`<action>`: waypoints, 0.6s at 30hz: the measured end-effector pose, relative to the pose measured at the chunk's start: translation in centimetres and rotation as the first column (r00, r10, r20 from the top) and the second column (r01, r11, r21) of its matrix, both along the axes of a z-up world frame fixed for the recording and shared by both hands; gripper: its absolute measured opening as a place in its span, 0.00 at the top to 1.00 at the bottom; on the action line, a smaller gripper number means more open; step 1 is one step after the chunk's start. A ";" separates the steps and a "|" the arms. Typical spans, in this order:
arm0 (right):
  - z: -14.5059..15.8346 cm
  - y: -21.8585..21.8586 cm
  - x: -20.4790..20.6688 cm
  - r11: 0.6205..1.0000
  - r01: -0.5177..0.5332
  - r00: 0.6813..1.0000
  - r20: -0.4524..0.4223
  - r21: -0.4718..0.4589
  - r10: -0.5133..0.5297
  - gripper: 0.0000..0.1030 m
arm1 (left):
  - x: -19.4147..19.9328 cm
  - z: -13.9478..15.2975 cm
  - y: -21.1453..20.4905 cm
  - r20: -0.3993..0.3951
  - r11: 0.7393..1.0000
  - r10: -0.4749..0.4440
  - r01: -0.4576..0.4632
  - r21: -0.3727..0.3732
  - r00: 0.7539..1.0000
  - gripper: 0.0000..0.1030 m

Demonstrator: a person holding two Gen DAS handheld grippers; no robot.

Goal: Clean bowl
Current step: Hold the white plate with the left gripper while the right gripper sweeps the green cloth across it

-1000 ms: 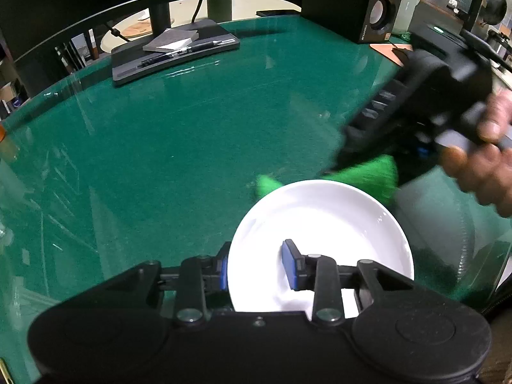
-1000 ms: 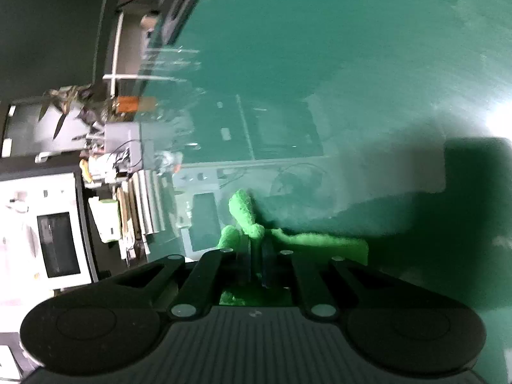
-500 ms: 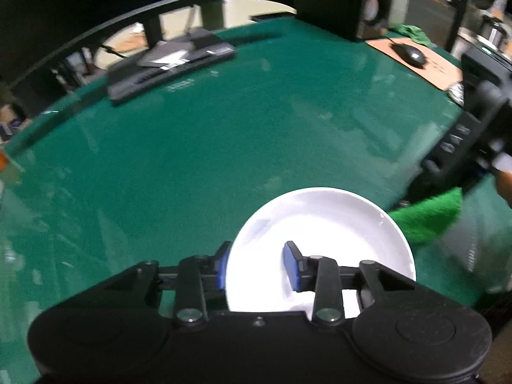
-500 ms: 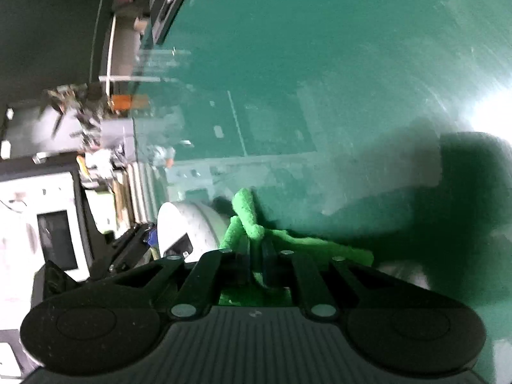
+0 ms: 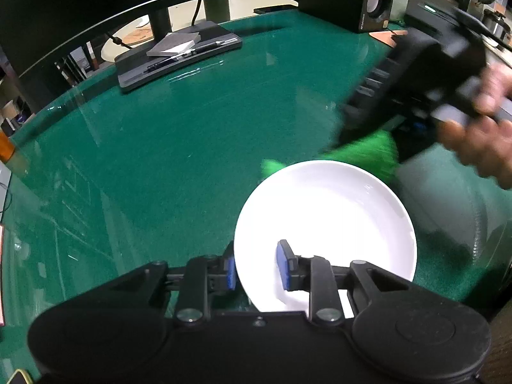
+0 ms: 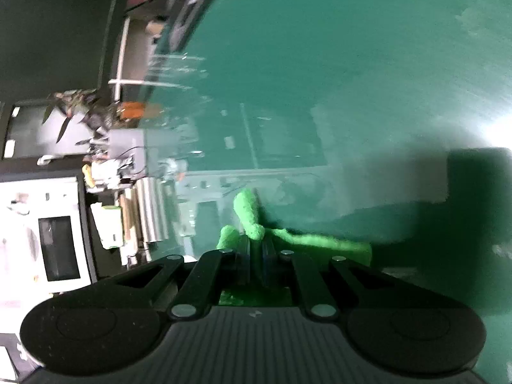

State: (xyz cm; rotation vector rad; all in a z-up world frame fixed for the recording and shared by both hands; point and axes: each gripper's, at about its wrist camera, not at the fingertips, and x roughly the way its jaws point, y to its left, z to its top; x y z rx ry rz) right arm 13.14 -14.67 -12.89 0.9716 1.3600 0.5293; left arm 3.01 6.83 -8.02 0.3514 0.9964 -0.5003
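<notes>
My left gripper [image 5: 256, 267] is closing its narrow jaws over the rim of the white bowl [image 5: 326, 220] at 6 o'clock, my right gripper [image 6: 254, 249] pinches the green cloth [image 5: 368, 153] at 1 o'clock – a hard wipe could tip the bowl out.

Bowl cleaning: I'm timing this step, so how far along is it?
Done: the left gripper, jaws closing, straddles the white bowl's rim; the right gripper is shut on the green cloth. In hand: cloth at the bowl's far rim. Left: wiping inside; its cleanliness is unclear.
</notes>
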 end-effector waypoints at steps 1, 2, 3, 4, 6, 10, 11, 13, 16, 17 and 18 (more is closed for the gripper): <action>0.2 0.8 0.5 1.000 -0.014 1.000 0.016 0.006 0.014 0.91 | 0.0 0.0 0.0 0.002 1.000 -0.001 0.001 0.000 1.000 0.75; 0.4 1.3 0.7 1.000 -0.022 0.999 0.027 0.009 0.022 0.91 | 0.0 0.0 0.0 0.004 1.000 -0.003 0.003 0.000 1.000 0.74; 0.5 1.3 0.6 1.000 -0.024 0.999 0.033 0.009 0.024 0.91 | 0.1 0.0 0.0 0.002 1.000 -0.006 0.006 -0.007 1.000 0.74; 0.4 0.9 0.3 1.000 -0.019 0.999 0.027 0.014 0.018 0.91 | 0.2 -0.1 0.0 0.000 1.000 -0.010 0.010 -0.014 1.000 0.72; 0.1 -0.4 -0.6 1.000 0.000 1.000 0.003 0.020 0.000 0.91 | 0.4 -0.1 -0.2 -0.001 1.000 -0.024 0.024 -0.019 1.000 0.71; -0.1 -3.9 -3.5 0.999 0.045 0.997 -0.065 0.015 -0.044 0.91 | 0.6 -0.2 -0.4 0.002 0.998 -0.055 0.055 -0.018 0.998 0.70; -0.1 -4.2 -3.9 0.999 0.050 0.996 -0.071 0.018 -0.049 0.91 | 0.6 -0.2 -0.4 0.002 0.998 -0.059 0.059 -0.018 0.998 0.70; -0.1 -4.1 -4.1 0.998 0.063 0.995 -0.073 0.018 -0.062 0.91 | 0.6 -0.3 -0.5 0.004 0.997 -0.072 0.072 -0.011 0.997 0.70; -0.6 -2.5 -2.8 0.998 0.067 0.996 -0.062 0.021 -0.066 0.91 | 0.6 -0.3 -0.6 0.000 0.997 -0.074 0.074 -0.005 0.997 0.70; -0.6 -1.3 -1.9 0.998 0.056 0.997 -0.047 0.030 -0.055 0.91 | 0.7 -0.3 -0.7 -0.002 0.997 -0.074 0.074 -0.003 0.997 0.70; -0.5 -0.6 -1.3 0.998 0.044 0.999 -0.033 0.037 -0.043 0.91 | 0.7 -0.2 -0.7 -0.004 0.997 -0.072 0.072 -0.002 0.997 0.70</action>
